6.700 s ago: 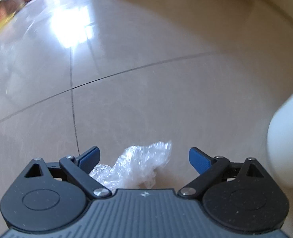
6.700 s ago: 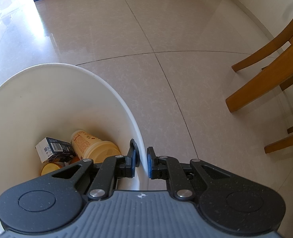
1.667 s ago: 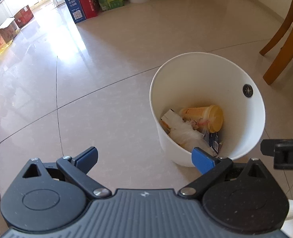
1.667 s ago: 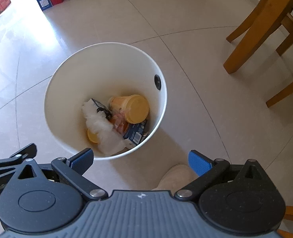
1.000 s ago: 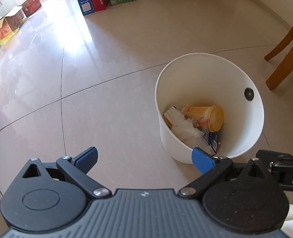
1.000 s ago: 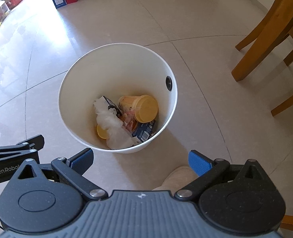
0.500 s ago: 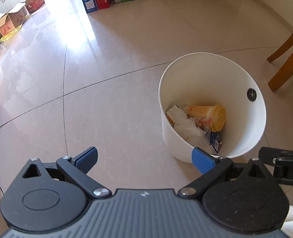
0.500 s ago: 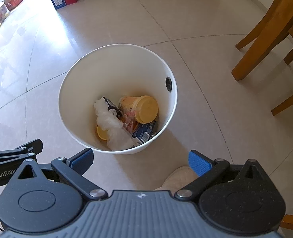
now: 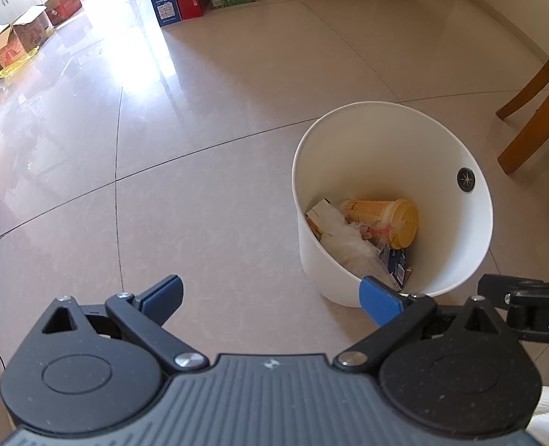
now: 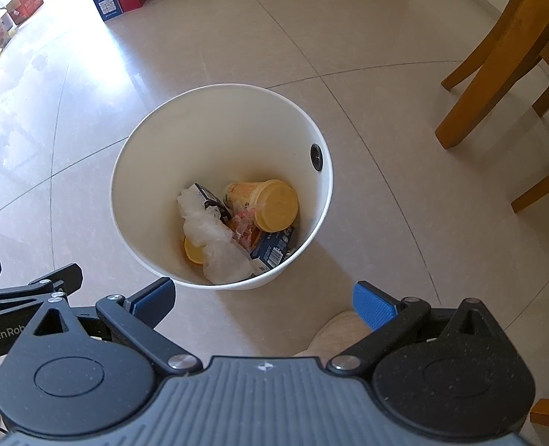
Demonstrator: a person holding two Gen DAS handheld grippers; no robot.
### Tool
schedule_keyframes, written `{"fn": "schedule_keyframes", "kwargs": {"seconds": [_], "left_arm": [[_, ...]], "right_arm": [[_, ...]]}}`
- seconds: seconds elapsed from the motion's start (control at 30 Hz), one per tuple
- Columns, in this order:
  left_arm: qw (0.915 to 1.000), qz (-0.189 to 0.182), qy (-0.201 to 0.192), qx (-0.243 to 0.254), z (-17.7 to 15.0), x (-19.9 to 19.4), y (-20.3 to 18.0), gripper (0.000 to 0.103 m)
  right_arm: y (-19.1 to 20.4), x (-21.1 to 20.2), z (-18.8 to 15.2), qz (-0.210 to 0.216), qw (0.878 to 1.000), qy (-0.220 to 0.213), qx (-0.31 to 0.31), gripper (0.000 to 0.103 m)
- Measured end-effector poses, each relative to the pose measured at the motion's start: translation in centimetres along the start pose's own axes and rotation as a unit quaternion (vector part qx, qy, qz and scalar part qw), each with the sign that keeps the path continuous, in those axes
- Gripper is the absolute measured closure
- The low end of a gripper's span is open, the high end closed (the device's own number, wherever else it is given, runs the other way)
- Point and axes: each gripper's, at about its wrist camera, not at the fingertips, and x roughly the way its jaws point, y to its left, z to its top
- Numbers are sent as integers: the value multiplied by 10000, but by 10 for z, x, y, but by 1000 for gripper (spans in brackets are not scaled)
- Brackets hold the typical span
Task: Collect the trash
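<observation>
Both my tools hung empty above the bin, the plastic now inside.

My left gripper (image 9: 270,295) stood wide open with nothing in it; the crumpled clear plastic wrap (image 10: 215,239) it had straddled on the floor seconds earlier now lay in the round white plastic bin (image 10: 313,126), beside a tipped yellow lidded cup (image 10: 267,200) and a dark blue carton (image 10: 274,247). My right gripper (image 10: 261,301), released from the rim, gaped empty too. I judged that piece collected.

Each gripper, left (image 9: 270,297) and right (image 10: 263,299), is built of black speckled linkage arms joined by silver screws, a ribbed grey body stamped with a small emblem, and blue textured fingertips (image 10: 373,306). White lettering is printed on the side. A beige shoe (image 10: 339,330) is worn.
</observation>
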Motion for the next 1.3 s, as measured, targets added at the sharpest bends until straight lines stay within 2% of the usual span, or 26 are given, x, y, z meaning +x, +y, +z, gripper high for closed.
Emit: {"fn": "schedule_keyframes", "kwargs": {"seconds": [1.3], "left_arm": [[9999,-161,39,-6,2,-3,5,2]], "right_arm": [[-1,2,1,10,10000,20,53,0]]}}
